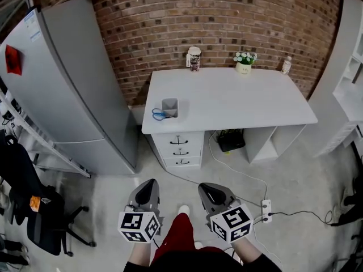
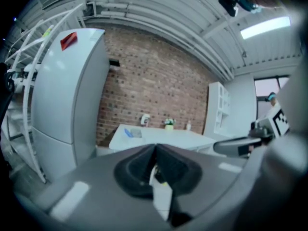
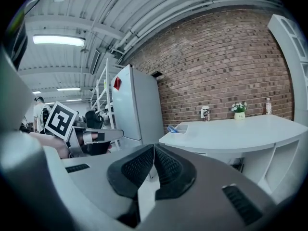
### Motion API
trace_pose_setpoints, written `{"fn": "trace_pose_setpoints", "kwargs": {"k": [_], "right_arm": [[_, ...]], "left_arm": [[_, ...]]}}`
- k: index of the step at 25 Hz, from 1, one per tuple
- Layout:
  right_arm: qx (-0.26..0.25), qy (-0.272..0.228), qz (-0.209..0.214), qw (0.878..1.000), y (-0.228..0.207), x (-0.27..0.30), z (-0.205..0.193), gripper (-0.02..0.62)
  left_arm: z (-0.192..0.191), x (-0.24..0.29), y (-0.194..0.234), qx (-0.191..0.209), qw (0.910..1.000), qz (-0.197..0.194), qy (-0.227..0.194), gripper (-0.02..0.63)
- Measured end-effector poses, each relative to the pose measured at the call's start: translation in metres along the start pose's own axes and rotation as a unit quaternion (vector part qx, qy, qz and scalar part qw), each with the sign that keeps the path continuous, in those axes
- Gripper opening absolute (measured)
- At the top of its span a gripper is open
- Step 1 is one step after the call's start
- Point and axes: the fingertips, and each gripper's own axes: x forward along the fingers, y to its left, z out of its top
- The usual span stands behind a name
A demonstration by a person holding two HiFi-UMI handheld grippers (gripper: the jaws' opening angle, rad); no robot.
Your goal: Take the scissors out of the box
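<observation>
Far ahead, the surface (image 1: 227, 101) held the box (image 1: 169, 107) and scissors (image 1: 159, 115) at its left edge, so the left gripper (image 1: 148, 186) and right gripper (image 1: 207, 189) hung empty, jaws together.

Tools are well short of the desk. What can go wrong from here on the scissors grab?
1. The small grey open-top box sits near the front left corner of the white desk. Tugging the blue-handled scissors may drag or tip it off the edge.
2. A cabled white power strip lies on the floor along the approach: a likely trip or snag hazard.
3. The left tool and right tool are shut and empty; one must open before the grab.
</observation>
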Motion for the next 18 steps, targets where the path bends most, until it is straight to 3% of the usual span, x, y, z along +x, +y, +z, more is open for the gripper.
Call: {"fn": "trace_pose_setpoints", "kwargs": {"k": [18], "right_arm": [[0.014, 0.028, -0.005, 0.999, -0.052, 0.114, 0.024, 0.009]], "left_arm": [[0.022, 0.122, 0.069, -0.002, 0.9995, -0.017, 0.025, 0.037]]}}
